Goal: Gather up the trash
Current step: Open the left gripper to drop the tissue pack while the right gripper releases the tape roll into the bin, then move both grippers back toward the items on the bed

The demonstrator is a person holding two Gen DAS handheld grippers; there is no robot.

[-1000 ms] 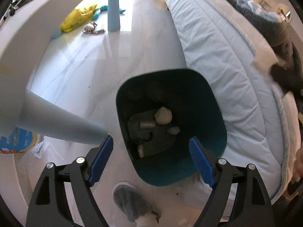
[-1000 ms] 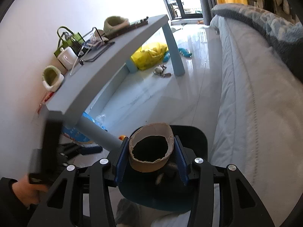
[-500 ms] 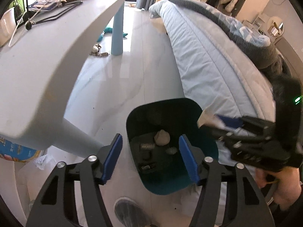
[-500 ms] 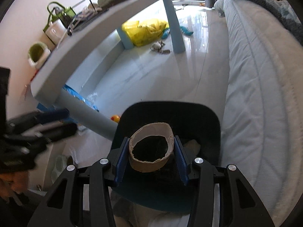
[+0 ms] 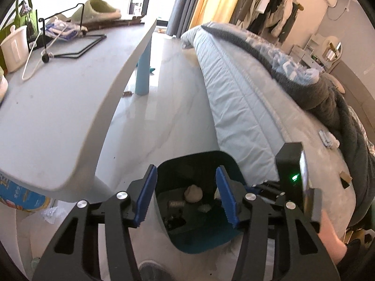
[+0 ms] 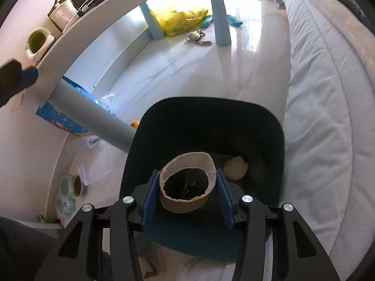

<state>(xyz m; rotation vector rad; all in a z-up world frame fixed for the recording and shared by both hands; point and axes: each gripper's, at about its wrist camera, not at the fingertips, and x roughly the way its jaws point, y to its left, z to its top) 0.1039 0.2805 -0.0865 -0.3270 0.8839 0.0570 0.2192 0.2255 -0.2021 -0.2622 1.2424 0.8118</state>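
Right wrist: tool (image 6: 187, 199) grips cardboard roll (image 6: 187, 182), axis pointing into bin (image 6: 276, 140).

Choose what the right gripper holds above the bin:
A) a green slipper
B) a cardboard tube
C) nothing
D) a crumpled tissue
B: the right gripper is shut on the cardboard tube, its blue pads pressing both sides, directly over the open dark bin.
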